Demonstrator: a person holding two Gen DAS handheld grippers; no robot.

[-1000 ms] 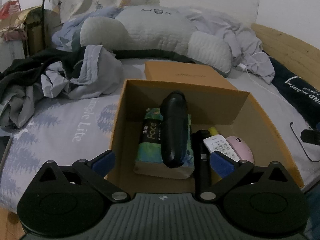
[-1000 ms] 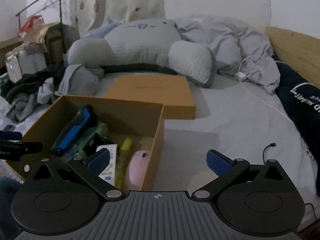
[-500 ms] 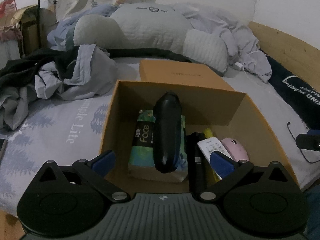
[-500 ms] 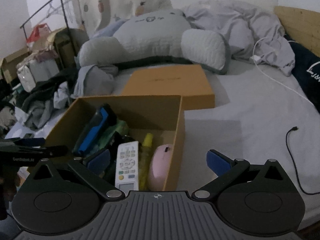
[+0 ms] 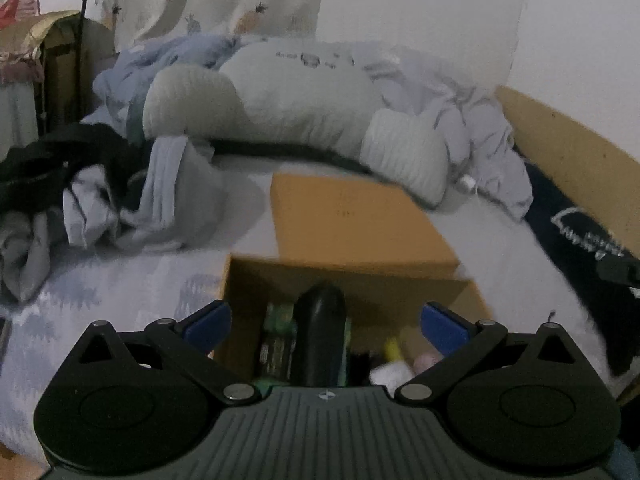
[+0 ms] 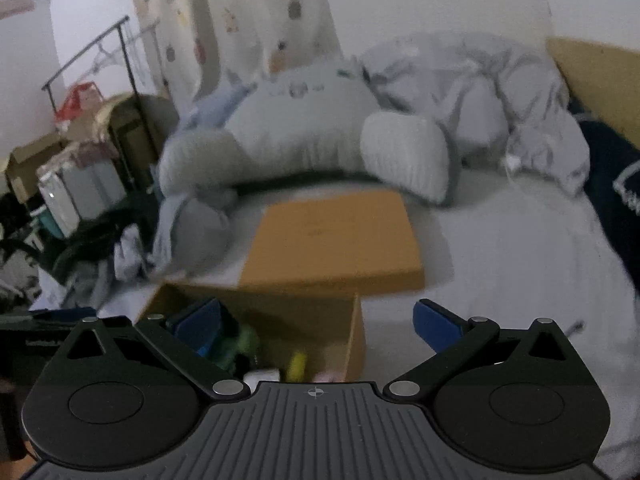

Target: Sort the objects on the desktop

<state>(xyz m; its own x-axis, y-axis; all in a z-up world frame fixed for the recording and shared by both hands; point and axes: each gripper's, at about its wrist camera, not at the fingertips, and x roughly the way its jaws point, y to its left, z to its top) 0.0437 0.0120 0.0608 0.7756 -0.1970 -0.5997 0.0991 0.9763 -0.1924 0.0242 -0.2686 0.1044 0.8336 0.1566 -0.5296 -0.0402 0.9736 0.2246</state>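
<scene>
An open orange cardboard box (image 5: 360,280) (image 6: 356,336) lies on the bed below both grippers. Inside it I see a black rounded device (image 5: 320,332) on a green tissue pack (image 5: 276,344), a yellow marker (image 5: 392,350) (image 6: 298,364), a white remote (image 5: 386,374) and a pink mouse (image 5: 426,360). The box's flat orange lid (image 5: 352,220) (image 6: 336,236) rests just behind it. My left gripper (image 5: 325,320) is open and empty above the box. My right gripper (image 6: 316,320) is open and empty over the box's right wall. Both views are blurred.
A large grey plush pillow (image 5: 288,100) (image 6: 312,128) and a crumpled grey duvet (image 6: 500,92) lie at the back. Piled clothes (image 5: 80,192) lie left. A dark blue cloth (image 5: 580,248) and wooden bed frame (image 5: 568,152) lie right. A clothes rack (image 6: 100,60) stands far left.
Both grippers have pulled back and tilted up, so the box has slid down to the bottom of each view. Both stay open and empty.
</scene>
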